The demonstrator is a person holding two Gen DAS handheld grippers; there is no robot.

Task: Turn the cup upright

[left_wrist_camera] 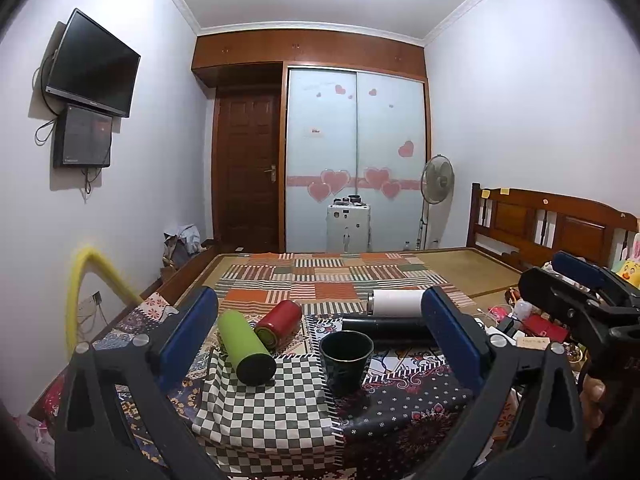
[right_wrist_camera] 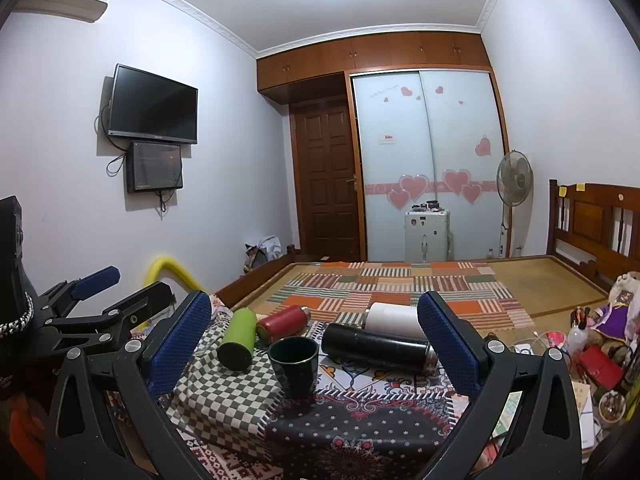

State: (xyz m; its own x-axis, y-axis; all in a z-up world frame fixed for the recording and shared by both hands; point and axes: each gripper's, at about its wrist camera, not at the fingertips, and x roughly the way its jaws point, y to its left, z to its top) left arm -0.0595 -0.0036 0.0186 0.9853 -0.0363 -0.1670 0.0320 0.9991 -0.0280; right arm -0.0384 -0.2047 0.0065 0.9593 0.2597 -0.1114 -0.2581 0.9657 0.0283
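Observation:
A dark green cup point(left_wrist_camera: 346, 361) stands upright, mouth up, on the patterned cloth; it also shows in the right wrist view point(right_wrist_camera: 294, 365). My left gripper point(left_wrist_camera: 320, 340) is open and empty, its blue pads wide apart, with the cup a little ahead between them. My right gripper point(right_wrist_camera: 314, 342) is open and empty too, the cup ahead between its pads. The right gripper point(left_wrist_camera: 576, 280) shows at the right edge of the left wrist view, and the left gripper point(right_wrist_camera: 94, 284) at the left of the right wrist view.
A green bottle point(left_wrist_camera: 245, 346), a red bottle point(left_wrist_camera: 279, 322), a black flask point(left_wrist_camera: 386, 330) and a white cylinder point(left_wrist_camera: 396, 303) lie on their sides behind the cup. A checked cloth point(left_wrist_camera: 264, 412) lies at left. Clutter point(right_wrist_camera: 592, 360) fills the right side. A striped bed cover point(left_wrist_camera: 332, 280) lies beyond.

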